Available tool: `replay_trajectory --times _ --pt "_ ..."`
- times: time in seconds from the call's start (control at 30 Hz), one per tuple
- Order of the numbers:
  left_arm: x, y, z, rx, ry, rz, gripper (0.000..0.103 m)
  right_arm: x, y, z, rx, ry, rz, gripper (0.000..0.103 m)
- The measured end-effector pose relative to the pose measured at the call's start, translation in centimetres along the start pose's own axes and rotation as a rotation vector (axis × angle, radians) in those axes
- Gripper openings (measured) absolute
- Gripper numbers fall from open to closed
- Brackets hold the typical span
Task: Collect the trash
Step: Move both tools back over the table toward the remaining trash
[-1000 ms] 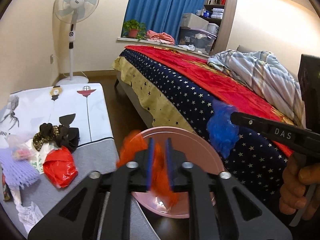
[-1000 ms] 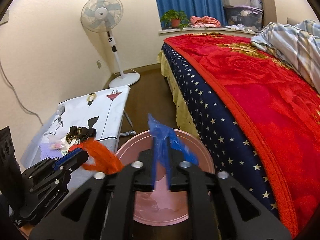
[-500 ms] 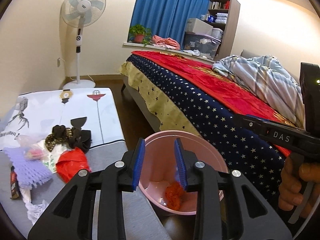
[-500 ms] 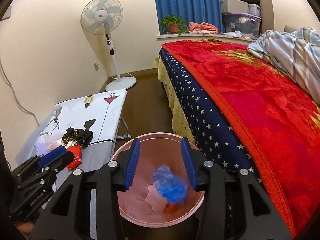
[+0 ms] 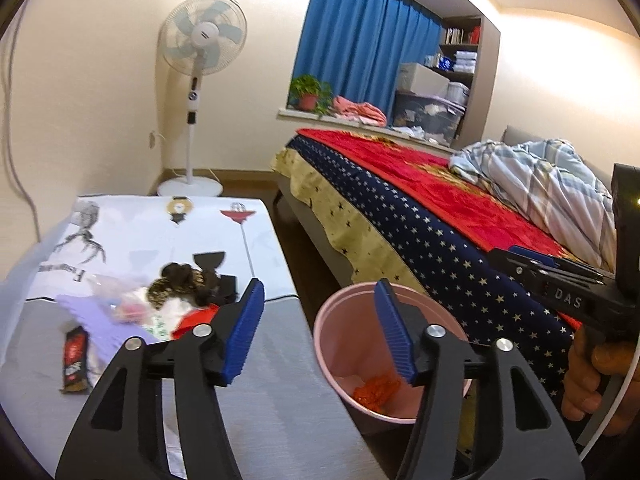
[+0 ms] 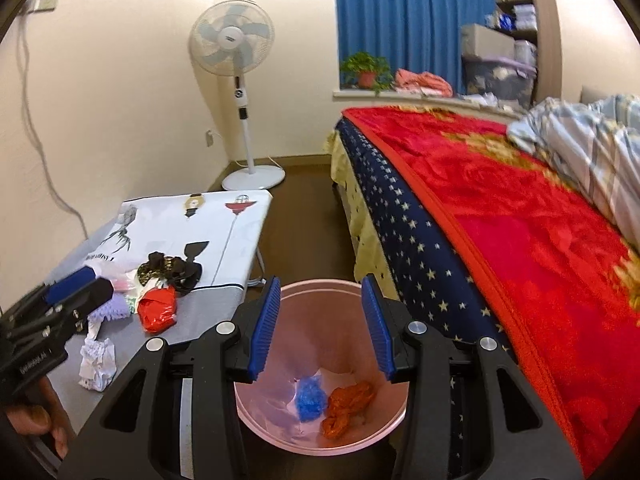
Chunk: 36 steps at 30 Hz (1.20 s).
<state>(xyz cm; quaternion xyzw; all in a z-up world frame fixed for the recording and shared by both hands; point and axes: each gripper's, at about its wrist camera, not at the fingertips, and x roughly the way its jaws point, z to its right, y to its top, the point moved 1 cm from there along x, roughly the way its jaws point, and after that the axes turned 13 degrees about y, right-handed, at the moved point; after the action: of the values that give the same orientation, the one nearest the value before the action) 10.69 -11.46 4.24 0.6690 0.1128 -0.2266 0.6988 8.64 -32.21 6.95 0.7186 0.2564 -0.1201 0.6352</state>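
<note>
Trash still to be gathered lies in a loose heap on the table (image 5: 256,396), and the pink bin (image 6: 320,446) stands on the floor between the table and the bed (image 6: 500,240). In the bin a blue scrap (image 6: 310,394) and an orange scrap (image 6: 348,406) lie side by side at the bottom.

The left hand-held gripper (image 5: 320,330) is spread wide and carries nothing; it hangs over the table's edge, its right finger crossing the bin's rim. From it the heap lies at about ten o'clock, near: a red crumpled bag (image 5: 196,318) closest, then a lilac foam net (image 5: 100,320), a dark snack wrapper (image 5: 75,360) at nine o'clock, and black-and-leopard hair ties (image 5: 188,282) farther off at eleven.

The right hand-held gripper (image 6: 320,326) is likewise spread and empty, poised straight above the bin's mouth. From it the red bag (image 6: 158,310) sits at ten o'clock and a white crumpled paper (image 6: 96,362) at nine, both past the left tool.

The left side looks the nearer one for the next pickup. The wrapper's long axis runs roughly away from the camera, so the fingers would close across its width.
</note>
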Motion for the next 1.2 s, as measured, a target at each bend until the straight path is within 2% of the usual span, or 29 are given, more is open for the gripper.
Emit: replay_trajectory --times 0.07,0.2,0.27,0.37,0.73,0.9,1.1,1.2 --pt "-0.7 0.2 -0.5 0.001 0.023 0.021 0.061 -0.5 0.1 -0.8 -0.033 -0.011 0.02 0.062" --pt "-1.9 0.5 -1.3 -0.005 0.036 0.054 0.065 -1.6 0.3 -2.3 -0.077 -0.013 0.057 0.075" --pt "-2.5 0.7 -1.8 -0.01 0.043 0.071 0.07 -1.9 0.3 -2.8 -0.087 -0.013 0.068 0.081" --pt "-3.5 0.9 -2.4 -0.025 0.048 0.097 0.077 -2.4 0.6 -3.5 -0.102 -0.016 0.08 0.082" --pt "-6.2 1.2 -5.7 -0.06 0.137 0.156 0.077 -3.4 0.4 -5.0 -0.097 -0.036 0.128 0.085" --pt "-6.5 1.5 -8.7 -0.114 0.195 0.144 0.077 -3.6 0.9 -5.4 -0.078 -0.025 0.158 0.085" --pt "-6.1 1.3 -13.6 -0.2 0.328 0.091 0.076 -2.5 1.3 -6.6 -0.081 0.001 0.162 0.082" --pt "-5.5 1.3 -16.0 -0.239 0.374 0.063 0.071 -1.4 1.4 -7.0 -0.078 0.028 0.147 0.078"
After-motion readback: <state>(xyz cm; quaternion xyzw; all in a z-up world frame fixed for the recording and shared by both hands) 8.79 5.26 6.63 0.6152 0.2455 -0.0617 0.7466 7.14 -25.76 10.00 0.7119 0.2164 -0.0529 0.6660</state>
